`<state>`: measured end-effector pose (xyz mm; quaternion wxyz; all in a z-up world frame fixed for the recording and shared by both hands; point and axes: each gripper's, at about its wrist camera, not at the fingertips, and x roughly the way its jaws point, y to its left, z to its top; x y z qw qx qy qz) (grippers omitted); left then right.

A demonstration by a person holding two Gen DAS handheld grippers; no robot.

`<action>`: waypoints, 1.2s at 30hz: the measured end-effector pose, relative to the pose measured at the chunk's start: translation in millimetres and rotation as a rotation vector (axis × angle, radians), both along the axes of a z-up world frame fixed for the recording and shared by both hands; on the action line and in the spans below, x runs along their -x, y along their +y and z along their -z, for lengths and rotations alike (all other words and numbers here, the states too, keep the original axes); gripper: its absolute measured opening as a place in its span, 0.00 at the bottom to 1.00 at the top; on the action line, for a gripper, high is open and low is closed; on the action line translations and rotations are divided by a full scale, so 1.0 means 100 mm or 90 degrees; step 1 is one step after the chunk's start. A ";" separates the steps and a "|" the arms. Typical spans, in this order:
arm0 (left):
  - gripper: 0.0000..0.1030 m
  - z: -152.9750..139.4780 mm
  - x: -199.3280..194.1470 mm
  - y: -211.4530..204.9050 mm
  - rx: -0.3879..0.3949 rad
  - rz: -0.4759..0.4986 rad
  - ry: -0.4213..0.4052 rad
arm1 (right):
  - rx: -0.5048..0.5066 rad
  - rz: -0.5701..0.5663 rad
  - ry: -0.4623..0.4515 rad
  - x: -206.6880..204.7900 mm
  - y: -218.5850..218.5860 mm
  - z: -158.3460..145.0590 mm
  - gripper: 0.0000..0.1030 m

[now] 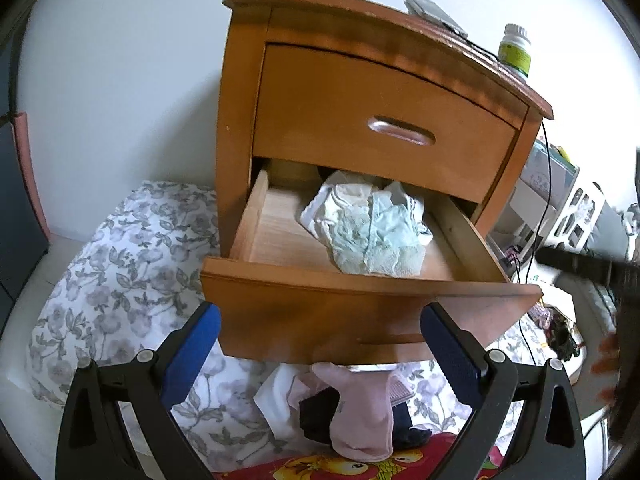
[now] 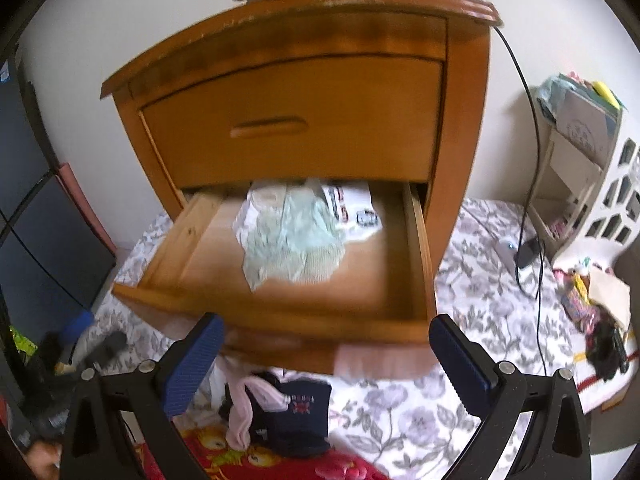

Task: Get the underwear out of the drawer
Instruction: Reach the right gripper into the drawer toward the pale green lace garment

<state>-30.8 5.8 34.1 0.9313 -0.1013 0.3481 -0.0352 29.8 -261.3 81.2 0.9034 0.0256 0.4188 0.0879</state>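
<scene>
A wooden nightstand has its lower drawer (image 1: 360, 304) pulled out; the same drawer (image 2: 280, 320) fills the middle of the right wrist view. Crumpled pale green and white underwear (image 1: 372, 228) lies in the drawer's back half, and it shows as underwear (image 2: 296, 236) from the right. My left gripper (image 1: 320, 356) is open in front of the drawer's front panel, holding nothing. My right gripper (image 2: 326, 364) is open too, just before the drawer front, empty. The upper drawer (image 1: 384, 132) is closed.
Pink and dark clothes (image 1: 352, 412) lie on the floral bedding (image 1: 120, 280) below the drawer, also seen as clothes (image 2: 280, 412). A bottle (image 1: 515, 50) and a phone (image 1: 434, 12) sit on top. A black cable (image 2: 532, 160) hangs right, by a white shelf (image 2: 576, 184).
</scene>
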 end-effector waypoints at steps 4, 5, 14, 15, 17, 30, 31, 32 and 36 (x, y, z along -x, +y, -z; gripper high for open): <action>0.97 0.04 -0.01 -0.02 -0.008 0.010 -0.002 | 0.017 -0.015 -0.021 -0.21 0.04 -0.13 1.00; 0.97 0.04 -0.02 -0.02 -0.010 0.012 -0.003 | 0.015 -0.022 -0.023 -0.28 0.05 -0.16 1.00; 0.97 0.14 -0.10 -0.07 -0.017 0.045 0.032 | 0.030 -0.078 -0.034 -0.70 0.26 -0.44 1.00; 0.97 0.16 -0.11 -0.07 -0.014 0.046 0.037 | 0.034 -0.086 -0.032 -0.73 0.29 -0.45 1.00; 0.97 0.18 -0.11 -0.06 -0.009 0.047 0.044 | 0.049 -0.104 -0.028 -0.82 0.38 -0.47 1.00; 0.97 0.26 -0.16 -0.03 -0.009 0.052 0.064 | 0.089 -0.170 0.111 -1.40 0.83 0.11 1.00; 0.97 0.27 -0.15 -0.03 -0.009 0.053 0.064 | 0.090 -0.170 0.132 -1.45 0.85 0.21 1.00; 0.97 0.28 -0.16 -0.02 -0.009 0.054 0.066 | 0.092 -0.171 0.144 -1.48 0.86 0.27 1.00; 0.97 0.31 -0.18 -0.03 -0.012 0.060 0.073 | 0.116 -0.177 0.191 -1.61 0.91 0.54 1.00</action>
